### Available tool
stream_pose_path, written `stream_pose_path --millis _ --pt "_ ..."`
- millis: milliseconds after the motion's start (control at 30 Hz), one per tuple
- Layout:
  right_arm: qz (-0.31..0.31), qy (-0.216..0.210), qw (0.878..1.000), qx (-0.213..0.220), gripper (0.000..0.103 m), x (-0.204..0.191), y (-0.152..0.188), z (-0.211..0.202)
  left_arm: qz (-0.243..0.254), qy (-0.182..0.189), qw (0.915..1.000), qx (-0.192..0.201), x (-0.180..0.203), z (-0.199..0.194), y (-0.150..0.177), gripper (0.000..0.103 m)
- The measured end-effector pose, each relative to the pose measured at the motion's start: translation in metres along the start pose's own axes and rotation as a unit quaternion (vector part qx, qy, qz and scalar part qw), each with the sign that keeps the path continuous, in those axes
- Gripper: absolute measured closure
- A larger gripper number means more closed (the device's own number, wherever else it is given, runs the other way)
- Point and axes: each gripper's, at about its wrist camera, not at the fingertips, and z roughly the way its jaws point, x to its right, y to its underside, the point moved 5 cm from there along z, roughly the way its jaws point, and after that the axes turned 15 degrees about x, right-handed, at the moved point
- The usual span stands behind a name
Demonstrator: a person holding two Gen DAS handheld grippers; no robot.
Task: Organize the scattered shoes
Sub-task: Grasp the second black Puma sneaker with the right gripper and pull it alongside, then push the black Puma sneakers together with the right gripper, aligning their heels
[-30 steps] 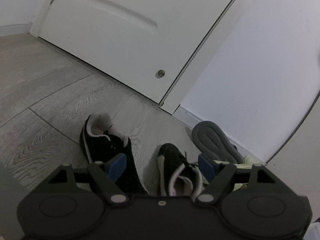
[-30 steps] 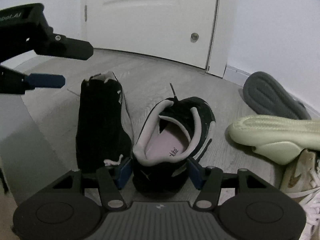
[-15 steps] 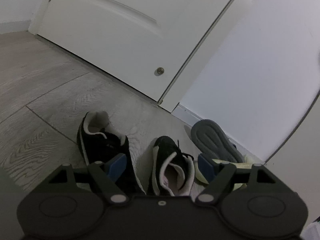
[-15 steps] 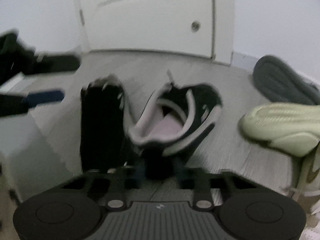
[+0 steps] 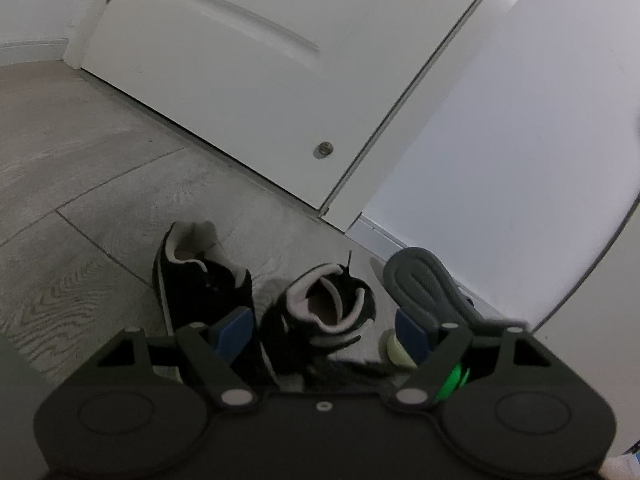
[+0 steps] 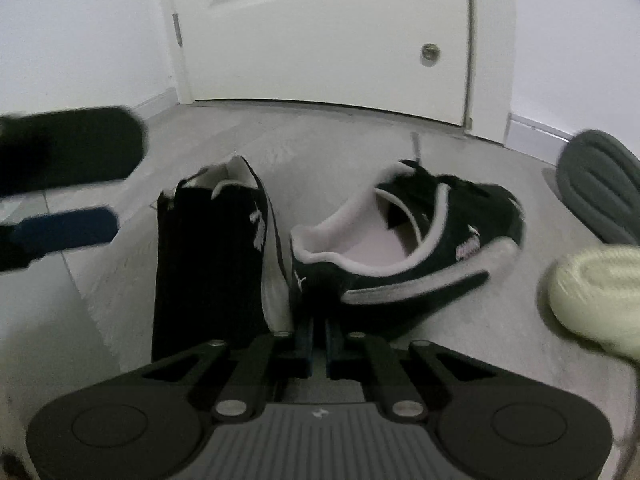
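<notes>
Two black sneakers on grey wood-look floor (image 5: 100, 184), white door (image 5: 248, 80) behind. Left view: left gripper (image 5: 324, 330) jaws wide apart, empty; tilted sneaker (image 5: 324, 316) between and beyond pads, opening facing camera. Right view: right gripper (image 6: 318, 344) jaws together, pinching heel rim (contact partly hidden) of tilted sneaker (image 6: 420, 256), long axis toward upper right; second black sneaker (image 6: 216, 256) on its side just left; grey slipper (image 6: 596, 184), pale green slipper (image 6: 596, 304) at right.

Black sneakers (image 5: 208, 280) between open jaws
</notes>
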Motion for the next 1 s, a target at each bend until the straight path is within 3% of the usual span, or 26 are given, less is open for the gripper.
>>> stream_pose_path --millis 133,233,400,600,800,867,900,933,967,1000 --pt "0.022 -0.016 1.0 -0.001 0.097 0.004 -0.015 0.026 -0.01 -0.022 0.9997 0.006 -0.009 0.001 -0.002 0.024" --pt "0.025 -0.035 0.999 0.021 0.091 0.012 -0.026 0.017 -0.023 -0.031 0.9992 0.011 -0.014 0.004 -0.004 0.024" --pt "-0.026 -0.02 0.999 -0.005 0.09 0.027 -0.013 0.011 -0.024 -0.034 0.999 0.017 -0.014 0.006 -0.005 0.024" --pt "-0.04 -0.032 0.999 -0.014 0.095 0.026 -0.017 0.044 -0.022 -0.029 0.9993 0.007 -0.016 0.011 -0.002 0.024" --pt "-0.041 -0.043 0.998 0.007 0.09 0.018 -0.044 0.083 -0.041 -0.035 0.9985 0.007 -0.023 0.013 -0.001 0.024" --pt "-0.016 -0.061 0.997 0.031 0.08 0.027 -0.053 0.071 -0.047 -0.032 0.9983 0.008 -0.023 0.014 -0.001 0.024" --pt "0.002 -0.071 0.995 0.067 0.07 0.04 -0.059 0.052 -0.047 -0.03 0.9984 0.007 -0.022 0.014 0.0 0.024" --pt "0.01 -0.063 0.994 0.087 0.057 0.052 -0.061 0.041 -0.045 -0.027 0.9986 0.006 -0.02 0.015 0.0 0.024" --pt "0.017 -0.055 0.993 0.106 0.051 0.063 -0.063 0.031 -0.042 -0.024 0.9988 0.005 -0.019 0.017 0.001 0.024" --pt "0.017 -0.046 0.992 0.114 0.037 0.071 -0.064 0.028 -0.04 -0.022 0.9989 0.003 -0.018 0.018 0.001 0.024"
